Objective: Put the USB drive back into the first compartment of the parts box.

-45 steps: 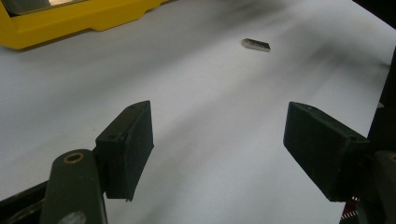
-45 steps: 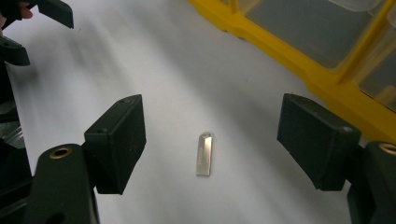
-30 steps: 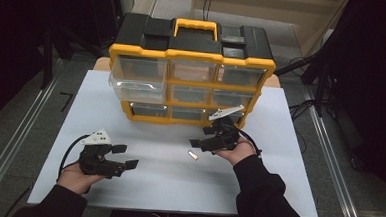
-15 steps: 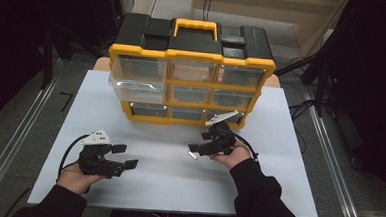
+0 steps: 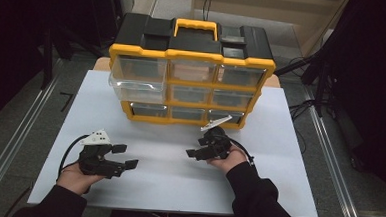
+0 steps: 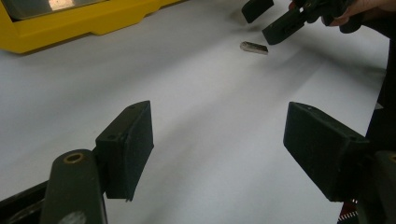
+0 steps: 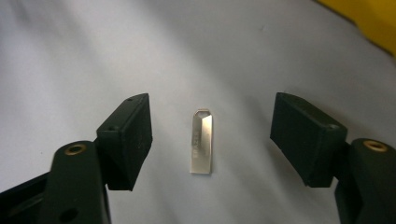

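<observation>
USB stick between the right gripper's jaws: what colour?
Silver metal; the USB stick shows best in the right gripper view.

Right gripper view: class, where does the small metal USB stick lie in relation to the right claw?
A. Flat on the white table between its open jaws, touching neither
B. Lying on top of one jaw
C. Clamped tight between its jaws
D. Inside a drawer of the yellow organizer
A: the USB stick lies flat on the white table, centred in the gap of the open right claw, clear of both jaws.
</observation>
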`<state>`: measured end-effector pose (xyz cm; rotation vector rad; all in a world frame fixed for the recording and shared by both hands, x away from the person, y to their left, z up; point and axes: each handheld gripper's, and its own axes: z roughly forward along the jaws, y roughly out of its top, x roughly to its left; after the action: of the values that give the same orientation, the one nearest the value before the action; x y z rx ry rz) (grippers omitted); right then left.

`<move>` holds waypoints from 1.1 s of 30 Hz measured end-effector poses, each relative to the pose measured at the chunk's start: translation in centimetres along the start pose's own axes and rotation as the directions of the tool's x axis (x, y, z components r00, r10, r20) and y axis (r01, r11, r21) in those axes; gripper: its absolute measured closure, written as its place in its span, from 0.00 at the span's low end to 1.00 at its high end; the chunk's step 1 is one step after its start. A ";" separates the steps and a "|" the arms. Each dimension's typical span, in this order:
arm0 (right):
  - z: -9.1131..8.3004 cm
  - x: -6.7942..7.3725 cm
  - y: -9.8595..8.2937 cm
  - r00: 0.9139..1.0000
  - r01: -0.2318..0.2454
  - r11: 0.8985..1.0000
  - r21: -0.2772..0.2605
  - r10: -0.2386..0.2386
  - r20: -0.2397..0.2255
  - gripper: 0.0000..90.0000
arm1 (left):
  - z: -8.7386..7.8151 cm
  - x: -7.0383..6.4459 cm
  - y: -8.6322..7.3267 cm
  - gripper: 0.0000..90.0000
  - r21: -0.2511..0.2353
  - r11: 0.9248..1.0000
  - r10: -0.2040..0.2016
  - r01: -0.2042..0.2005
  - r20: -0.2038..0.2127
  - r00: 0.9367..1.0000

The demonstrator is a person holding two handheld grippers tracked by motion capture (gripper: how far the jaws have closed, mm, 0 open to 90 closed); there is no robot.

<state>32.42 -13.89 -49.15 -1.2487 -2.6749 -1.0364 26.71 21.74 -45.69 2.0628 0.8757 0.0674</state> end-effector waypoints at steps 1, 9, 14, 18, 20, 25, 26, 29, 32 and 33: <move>0.2 0.1 0.0 1.000 -0.004 1.000 0.007 0.005 -0.003 0.33 | 0.0 0.0 0.0 0.28 0.003 1.000 -0.002 0.002 -0.001 1.000; 0.8 0.5 -0.6 0.999 0.010 1.000 0.015 -0.010 0.032 0.44 | -0.1 0.0 0.0 0.28 0.002 1.000 0.000 0.000 -0.001 1.000; 0.7 1.1 -1.0 0.997 0.017 1.000 -0.002 -0.017 0.073 0.59 | -0.1 0.0 0.0 0.28 0.001 1.000 0.000 0.000 -0.002 1.000; 0.8 1.7 -1.3 0.992 0.046 0.999 0.003 -0.046 0.118 0.82 | -0.1 0.0 0.0 0.28 0.003 1.000 0.001 -0.001 0.000 1.000; 0.8 1.7 -1.3 0.993 0.043 0.999 0.006 -0.043 0.114 0.84 | -0.1 0.0 0.0 0.28 0.002 1.000 0.001 -0.001 -0.002 1.000; 0.8 1.3 -1.2 0.995 0.034 0.999 0.010 -0.035 0.089 0.85 | -0.1 0.0 0.1 0.28 0.004 1.000 0.002 -0.002 0.000 1.000; 0.7 1.1 -1.1 0.996 0.028 1.000 0.014 -0.029 0.079 0.85 | -0.1 0.0 0.1 0.28 0.004 1.000 0.001 -0.001 0.000 1.000; 0.6 0.7 -0.7 0.999 0.007 0.999 0.044 -0.009 0.051 0.85 | -0.1 0.0 0.1 0.28 0.004 1.000 0.002 -0.002 0.002 1.000; 0.4 0.5 -0.5 1.000 -0.027 0.998 0.057 0.027 0.017 0.85 | -0.1 0.0 0.0 0.28 -0.001 1.000 0.000 0.000 0.002 1.000; 0.4 0.5 -0.4 0.999 -0.032 0.998 0.060 0.031 0.008 0.85 | -0.1 0.0 0.0 0.28 0.000 1.000 -0.001 0.001 0.001 1.000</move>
<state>31.91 -13.55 -49.55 -1.2816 -2.6611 -0.9414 26.73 21.81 -45.62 2.0617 0.8759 0.0656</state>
